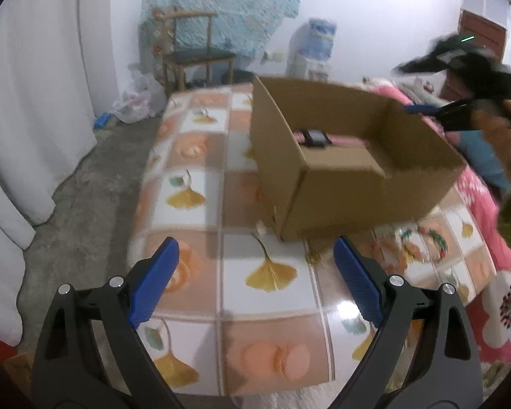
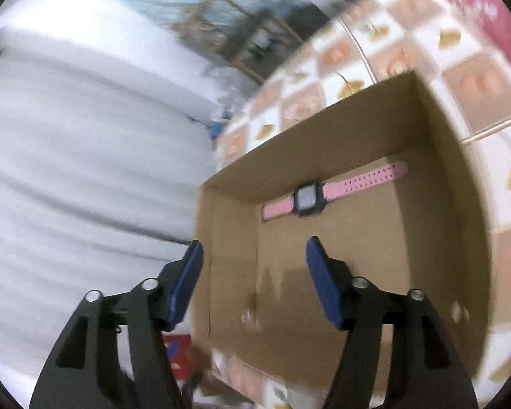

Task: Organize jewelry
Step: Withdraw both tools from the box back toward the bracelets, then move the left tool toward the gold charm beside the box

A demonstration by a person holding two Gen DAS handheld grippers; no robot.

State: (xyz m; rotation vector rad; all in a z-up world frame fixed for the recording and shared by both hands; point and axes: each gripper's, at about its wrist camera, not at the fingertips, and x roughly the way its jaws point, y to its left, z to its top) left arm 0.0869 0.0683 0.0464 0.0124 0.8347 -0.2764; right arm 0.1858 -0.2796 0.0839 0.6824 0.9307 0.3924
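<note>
Right wrist view shows the right hand-held gripper (image 2: 253, 281) wide open and empty above the cardboard box (image 2: 460, 177) holding the watch (image 2: 308, 199), so a careless sweep could tip it.

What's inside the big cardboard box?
A pink watch with a dark square face lies flat on the floor of the cardboard box. Nothing else shows inside. From the left view the near wall hides most of the floor.

Watch (image 1: 315, 136) half hidden behind box wall (image 1: 276, 143); right gripper (image 1: 426, 109) blurred
</note>
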